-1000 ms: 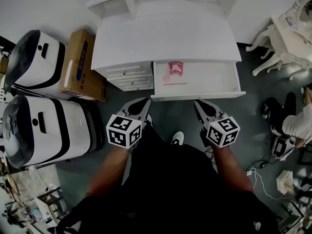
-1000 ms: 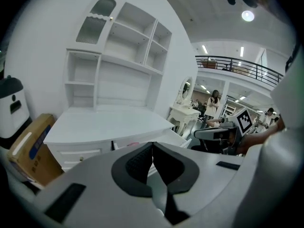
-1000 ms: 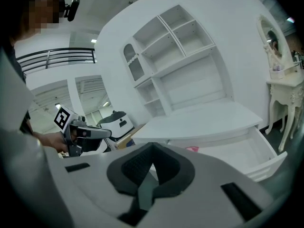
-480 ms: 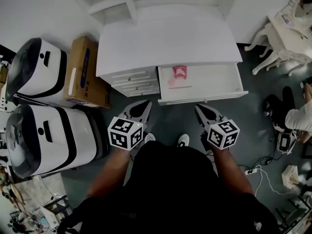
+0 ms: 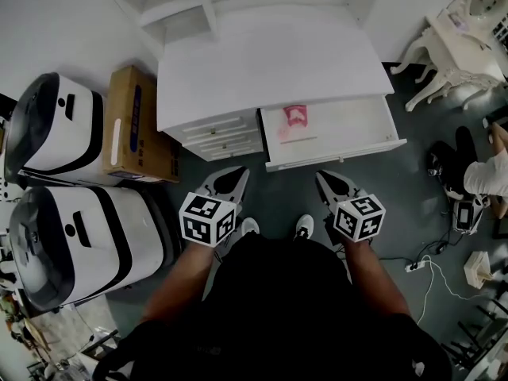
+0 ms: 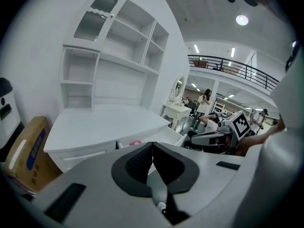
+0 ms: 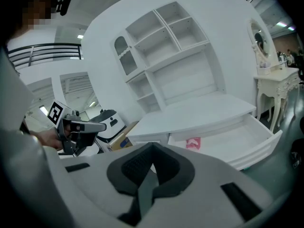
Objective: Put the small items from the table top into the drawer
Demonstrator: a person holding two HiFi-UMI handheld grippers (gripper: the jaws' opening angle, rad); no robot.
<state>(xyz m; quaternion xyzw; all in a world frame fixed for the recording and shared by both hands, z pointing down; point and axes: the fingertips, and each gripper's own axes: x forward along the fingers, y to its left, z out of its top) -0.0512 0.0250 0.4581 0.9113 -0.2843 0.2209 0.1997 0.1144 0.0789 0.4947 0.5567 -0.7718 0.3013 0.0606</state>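
Note:
The white desk (image 5: 270, 62) shows only its bare white top. Its right drawer (image 5: 373, 125) is pulled open, and a pink item (image 5: 295, 116) lies inside at the back left. That pink item (image 7: 193, 143) also shows in the right gripper view. My left gripper (image 5: 234, 178) hangs over the floor just in front of the desk, shut on nothing. My right gripper (image 5: 324, 181) hangs a short way in front of the drawer's front edge, also shut and holding nothing. In each gripper view the dark pads (image 6: 142, 160) (image 7: 140, 163) meet.
Small shut drawers (image 5: 222, 137) fill the desk's left side. A cardboard box (image 5: 136, 125) and two white-and-black machines (image 5: 55, 129) (image 5: 71, 244) stand at the left. A white chair (image 5: 436, 70), a seated person (image 5: 480, 173) and floor cables (image 5: 429, 260) are at the right.
The person has stepped back a little from the desk, and both shoes show now. Both grippers stay shut and low in front of the open drawer.

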